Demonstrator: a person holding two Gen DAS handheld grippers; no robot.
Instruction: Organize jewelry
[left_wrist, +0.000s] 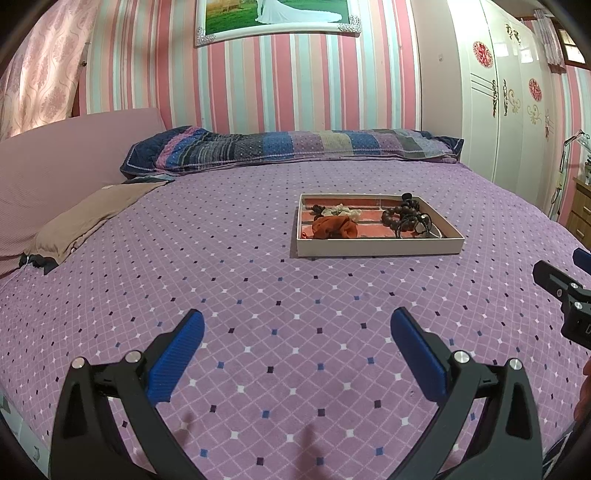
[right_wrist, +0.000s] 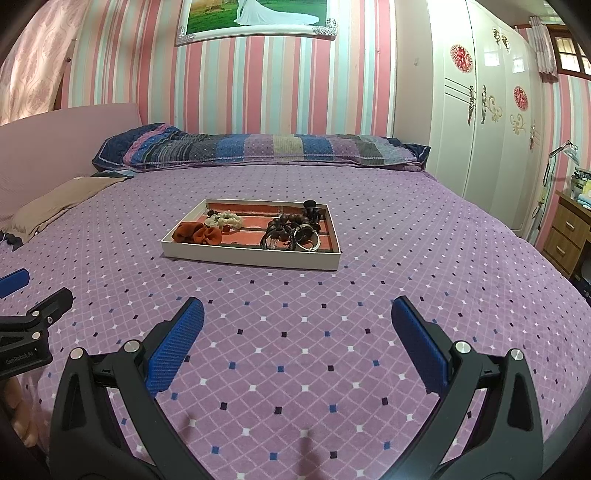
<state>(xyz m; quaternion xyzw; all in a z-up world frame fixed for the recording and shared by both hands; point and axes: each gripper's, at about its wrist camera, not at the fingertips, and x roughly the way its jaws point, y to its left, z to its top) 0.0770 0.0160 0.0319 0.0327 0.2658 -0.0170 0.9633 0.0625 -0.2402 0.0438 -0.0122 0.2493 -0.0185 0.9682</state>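
**Shallow jewelry tray on purple bedspread, both grippers unloaded**

Tray (right_wrist: 255, 256): flat rectangular cardboard tray, pale outer walls, red-and-pink lined floor. It sits on the bedspread (right_wrist: 406, 295) near the middle of the bed, closer to the pillow end than to the near edge.

Contents, left end of tray: rust-orange scrunchie (right_wrist: 197, 234) against the near left corner; cream scrunchie (right_wrist: 224, 220) just behind it, the two touching or nearly so.

Contents, right end of tray: dark wooden bead bracelet (right_wrist: 291, 223) piled with black hair ties (right_wrist: 269, 240) and a pale bangle (right_wrist: 308, 242), all tangled together; a black claw clip (right_wrist: 310, 206) stands at the far right corner, rising above the wall.

Left gripper (left_wrist: 297, 326): jaws spread wide, blue pads apart, nothing between them; it hovers over the near part of the bedspread, well short of the tray.

Right gripper (right_wrist: 297, 315): jaws likewise spread wide and holding nothing, over the near part of the bedspread, apart from the tray.

Surroundings: patchwork pillow (right_wrist: 258, 149) along the far edge of the bed; tan cloth (right_wrist: 62, 201) at the far left corner; white wardrobe (right_wrist: 480, 122) beyond the right edge; framed photograph (right_wrist: 255, 18) on the striped wall.
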